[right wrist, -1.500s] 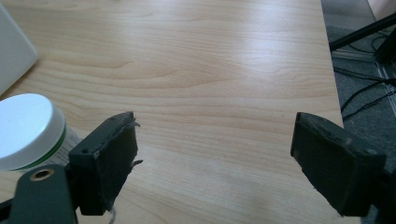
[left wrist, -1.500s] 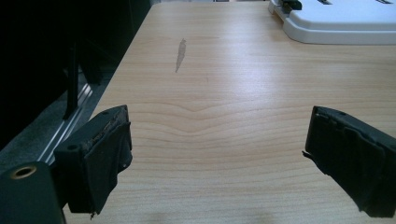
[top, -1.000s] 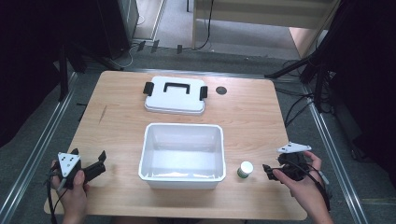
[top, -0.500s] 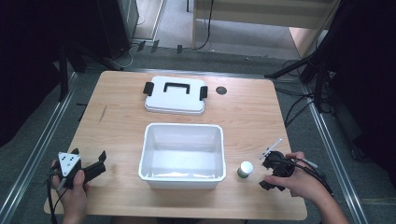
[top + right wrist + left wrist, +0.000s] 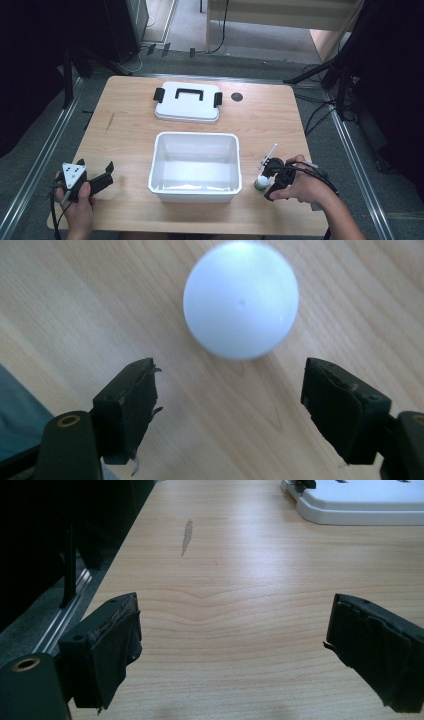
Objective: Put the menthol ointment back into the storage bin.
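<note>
I'm looking down on a wooden table (image 5: 125, 125) from the high view, and the big stuff is easy: a white tub (image 5: 195, 166) is sitting open in the middle, and its lid (image 5: 187, 102) with black clips is lying flat behind it, well apart. A small dark round spot (image 5: 237, 96) is showing on the wood just right of the lid.

My left gripper (image 5: 102, 179) is hanging out near the front left corner with nothing near it. Its own view is giving me what the overhead can't: the jaws are standing wide apart over bare wood, plus a grey scuff (image 5: 187, 535) and a corner of the lid up top.

My right gripper (image 5: 265, 182) is pointing down just right of the tub's front corner, over a little bottle (image 5: 261, 181) with a white cap. From above I'm barely seeing it. The right gripper view is showing the round white cap (image 5: 241, 300) from straight overhead, blurry, sitting ahead of the jaws and not between them. Those jaws have just been closing a bit but they're still apart, gripping nothing.
</note>
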Available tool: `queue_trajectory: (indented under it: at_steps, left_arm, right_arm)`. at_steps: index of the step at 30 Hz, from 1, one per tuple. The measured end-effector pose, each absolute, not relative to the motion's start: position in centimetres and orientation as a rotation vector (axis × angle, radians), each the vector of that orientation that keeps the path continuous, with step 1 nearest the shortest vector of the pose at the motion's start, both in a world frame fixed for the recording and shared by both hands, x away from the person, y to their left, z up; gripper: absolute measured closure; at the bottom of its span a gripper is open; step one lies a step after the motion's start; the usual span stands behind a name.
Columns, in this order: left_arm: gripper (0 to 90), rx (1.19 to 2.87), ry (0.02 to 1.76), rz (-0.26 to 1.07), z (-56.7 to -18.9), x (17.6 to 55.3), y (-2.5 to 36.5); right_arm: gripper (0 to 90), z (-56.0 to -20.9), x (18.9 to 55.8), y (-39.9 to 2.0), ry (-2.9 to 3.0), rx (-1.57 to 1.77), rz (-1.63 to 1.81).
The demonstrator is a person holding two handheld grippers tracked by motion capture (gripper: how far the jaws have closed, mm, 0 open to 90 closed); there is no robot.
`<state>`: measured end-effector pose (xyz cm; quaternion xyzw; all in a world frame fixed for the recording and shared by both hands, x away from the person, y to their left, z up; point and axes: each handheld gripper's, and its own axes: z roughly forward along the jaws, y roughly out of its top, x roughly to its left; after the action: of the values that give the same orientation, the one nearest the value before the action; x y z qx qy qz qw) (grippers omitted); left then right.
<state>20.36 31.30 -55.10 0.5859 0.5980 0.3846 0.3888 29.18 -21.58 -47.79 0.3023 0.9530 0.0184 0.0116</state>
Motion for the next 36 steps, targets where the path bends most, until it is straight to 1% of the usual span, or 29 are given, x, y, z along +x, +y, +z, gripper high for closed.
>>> queue_trajectory:
  at_steps: [4, 10, 12, 13, 14, 15, 16, 20, 29, 36]
  left_arm:
    - [8.2, 1.493, 1.52, 0.978, -55.1, 20.4, 31.3]
    - [8.3, 1.495, 1.517, 0.977, -55.1, 20.4, 31.3]
    - [8.3, 1.495, 1.517, 0.977, -55.1, 20.4, 31.3]
    - [8.3, 1.494, 1.519, 0.978, -55.1, 20.4, 31.3]
    - [12.0, 1.494, 1.519, 0.978, -55.1, 20.4, 31.3]
    - [12.0, 1.489, 1.525, 0.983, -55.1, 20.4, 31.3]
    - [15.2, 1.488, 1.529, 0.987, -55.1, 20.4, 31.2]
    - [14.5, 1.488, 1.527, 0.986, -55.1, 20.4, 31.3]
    - [14.5, 1.487, 1.53, 0.983, -55.1, 20.4, 31.3]
    - [10.8, 1.491, 1.516, 0.975, -55.1, 20.4, 31.2]
  right_arm:
    - [29.0, -47.8, 29.7, -20.8, 2.965, 0.892, 0.093]
    - [38.7, -47.6, 30.0, -19.8, 2.981, 0.842, 0.106]
    - [45.2, -47.7, 30.0, -19.7, 2.984, 0.836, 0.116]
    - [51.1, -47.6, 30.1, -19.6, 2.973, 0.832, 0.106]
    - [51.1, -47.6, 30.1, -19.6, 2.973, 0.832, 0.106]
    - [51.5, -47.5, 30.3, -19.7, 2.967, 0.85, 0.104]
    - [51.6, -47.4, 30.4, -19.7, 2.97, 0.862, 0.099]
    - [51.7, -46.7, 30.6, -19.9, 2.974, 0.879, 0.114]
    - [51.7, -43.5, 30.8, -19.5, 2.995, 0.852, 0.157]
    - [51.7, -41.0, 30.9, -18.9, 3.009, 0.827, 0.168]
